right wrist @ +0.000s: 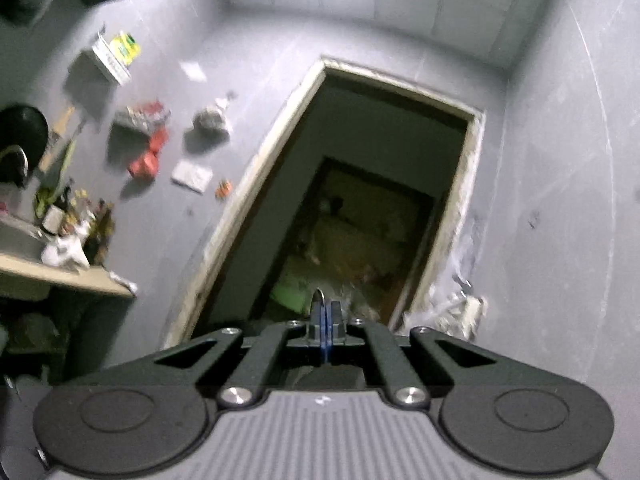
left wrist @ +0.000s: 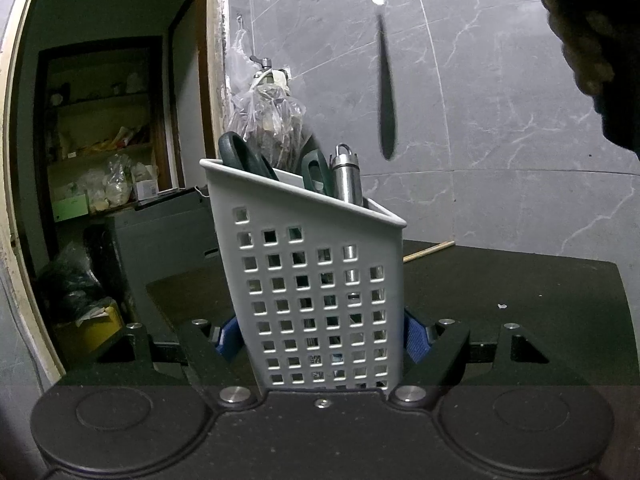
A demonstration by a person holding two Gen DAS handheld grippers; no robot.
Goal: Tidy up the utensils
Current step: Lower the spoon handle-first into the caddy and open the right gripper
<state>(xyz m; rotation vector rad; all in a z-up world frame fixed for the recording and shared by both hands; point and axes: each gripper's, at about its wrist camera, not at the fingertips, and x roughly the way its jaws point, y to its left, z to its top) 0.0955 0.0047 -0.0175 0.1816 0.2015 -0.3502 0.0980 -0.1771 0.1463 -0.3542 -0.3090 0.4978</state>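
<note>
**Now: caddy gripped, spoon hanging above it**

Right now my left gripper (left wrist: 324,340) has its jaws clamped on a white perforated caddy (left wrist: 316,280), one blue pad (left wrist: 416,338) pressed against each side near its base. The caddy stands upright on a dark surface (left wrist: 500,288), close in front of my left camera. Its rim slopes down toward the right. Poking out of the top are two dark green handles (left wrist: 240,154), a pale flat piece between them, and a small steel bottle (left wrist: 347,178) with a ring on its cap; which compartment each sits in I cannot tell.

Above and to the right of the caddy a spoon (left wrist: 386,80) hangs in the air, bowl uppermost, handle pointing down, its tip well clear of the rim. The bowl end disappears into a dark shape at the top edge of the left view, beside a person's hand (left wrist: 580,40).

My right gripper (right wrist: 326,312) shows its jaws clenched tight, the blue pads together, with a sliver of bright metal peeping out just above them, so I read it as gripping the spoon. Its camera is tilted upward and blurred, taking in a grey wall and a dark doorway (right wrist: 360,200).

Behind the caddy a clear plastic bag (left wrist: 268,116) hangs on the tiled wall, and a thin wooden stick (left wrist: 428,251) lies on the surface at the back.
</note>
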